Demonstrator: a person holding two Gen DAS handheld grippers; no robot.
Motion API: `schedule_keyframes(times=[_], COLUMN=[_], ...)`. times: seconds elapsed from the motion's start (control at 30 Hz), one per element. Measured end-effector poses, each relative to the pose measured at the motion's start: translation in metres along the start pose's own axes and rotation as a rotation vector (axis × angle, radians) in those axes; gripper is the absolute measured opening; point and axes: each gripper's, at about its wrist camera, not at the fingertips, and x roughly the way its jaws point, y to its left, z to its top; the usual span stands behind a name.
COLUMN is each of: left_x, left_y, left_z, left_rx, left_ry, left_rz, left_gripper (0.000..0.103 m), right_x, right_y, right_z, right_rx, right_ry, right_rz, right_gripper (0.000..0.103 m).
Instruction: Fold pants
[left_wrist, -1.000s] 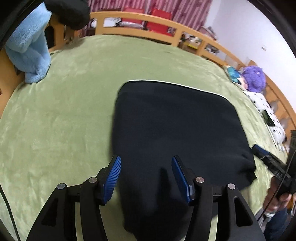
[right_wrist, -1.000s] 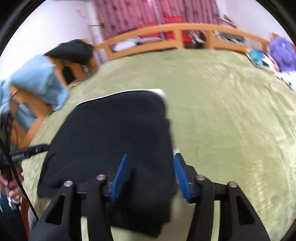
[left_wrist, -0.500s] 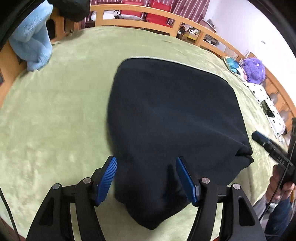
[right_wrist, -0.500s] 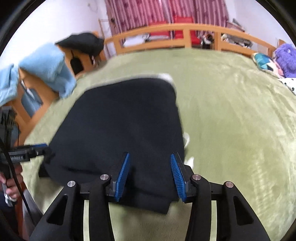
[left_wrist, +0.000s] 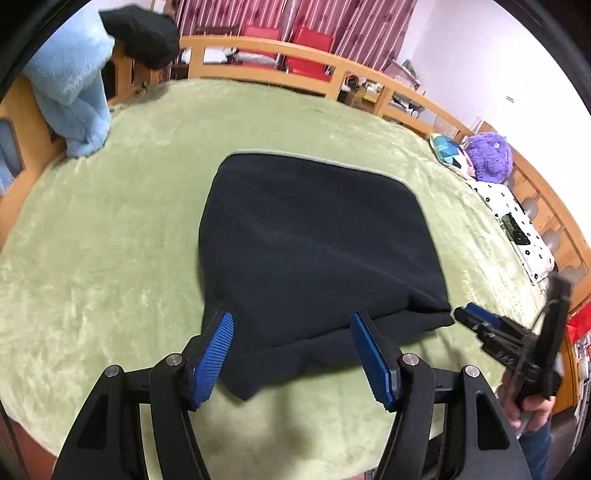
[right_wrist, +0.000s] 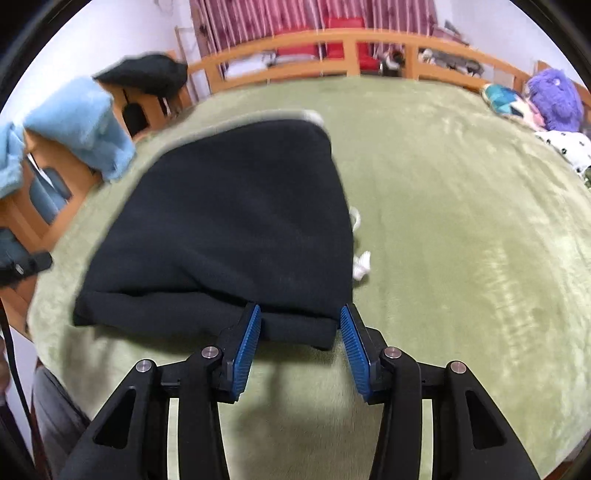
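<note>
Now | pants (left_wrist: 314, 251): folded, long axis across bed (left_wrist: 110, 258) | both claws open

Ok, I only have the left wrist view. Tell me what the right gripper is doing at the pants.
Observer: The right gripper is open. The near right corner of the folded black pants shows between its fingertips and is not pinched.
Operator: Check that right edge for anything loose.
Observer: A white drawstring pokes out from under the edge onto the green blanket.
</note>
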Motion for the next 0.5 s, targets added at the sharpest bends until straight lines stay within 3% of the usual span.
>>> schedule_keyframes(times=[0.1, 0.17, 0.27, 0.37, 0.5], left_x=[-0.021, -0.035, -0.057, -0.076, -0.097], left_y=[-0.016, -0.026, -0.040, -0.054, -0.075], left_z=[0.001, 0.002, 0.006, 0.009, 0.009], left_rx=[-0.002, -0.005, -0.016, -0.008, 0.008], left_ry=[-0.047, -0.074, -0.105, -0.142, -0.171], left_rz=[-0.004, 0.002, 0.023, 0.046, 0.111], left_gripper=[0.065, 0.067, 0.071, 0.080, 0.081], right_x=[-0.040, -0.063, -0.094, -0.119, -0.140], right_y=[0.008, 0.014, 0.023, 0.032, 0.034], right_z=[0.008, 0.013, 0.021, 0.025, 0.026], right_rx=[0.003, 0.011, 0.015, 0.022, 0.040], right_ry=[-0.073, -0.115, -0.161, -0.181, -0.188], right_rz=[-0.004, 0.004, -0.004, -0.005, -0.015], right_gripper=[0.051, 0.061, 0.063, 0.073, 0.079])
